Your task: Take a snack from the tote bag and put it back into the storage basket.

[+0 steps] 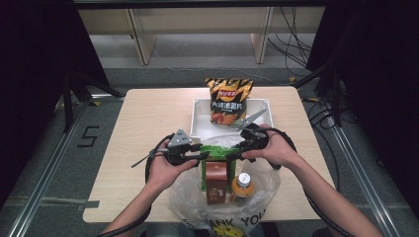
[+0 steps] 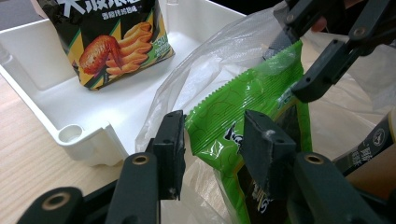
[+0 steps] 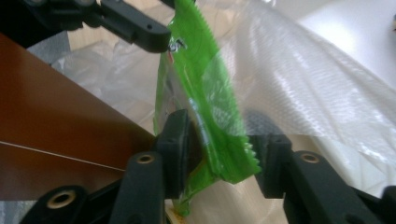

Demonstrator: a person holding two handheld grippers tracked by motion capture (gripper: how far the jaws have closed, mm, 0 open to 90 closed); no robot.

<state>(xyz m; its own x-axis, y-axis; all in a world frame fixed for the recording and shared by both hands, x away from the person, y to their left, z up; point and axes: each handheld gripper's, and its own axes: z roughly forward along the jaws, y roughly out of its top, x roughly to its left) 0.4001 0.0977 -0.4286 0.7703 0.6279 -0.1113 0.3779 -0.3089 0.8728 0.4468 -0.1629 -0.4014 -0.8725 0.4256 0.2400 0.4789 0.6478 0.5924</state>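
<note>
A green snack bag [image 1: 216,149] stands upright in the mouth of a clear plastic shopping bag [image 1: 262,185] at the table's near edge. My left gripper [image 1: 201,152] comes at it from the left. In the left gripper view the jaws [image 2: 217,149] close on the green bag's [image 2: 233,102] upper corner, pads against it. My right gripper [image 1: 234,150] reaches in from the right. In the right gripper view its jaws [image 3: 224,154] straddle the green bag's [image 3: 201,88] crimped edge: the left pad touches and the right pad stands clear, so it is open.
Inside the shopping bag a brown carton [image 1: 215,182] and an orange-capped bottle [image 1: 242,186] stand beside the green bag. Behind them lies a white tray [image 1: 197,118], with a black-and-orange chips bag [image 1: 228,100] leaning on its far wall. The wooden tabletop [image 1: 143,128] extends to the left.
</note>
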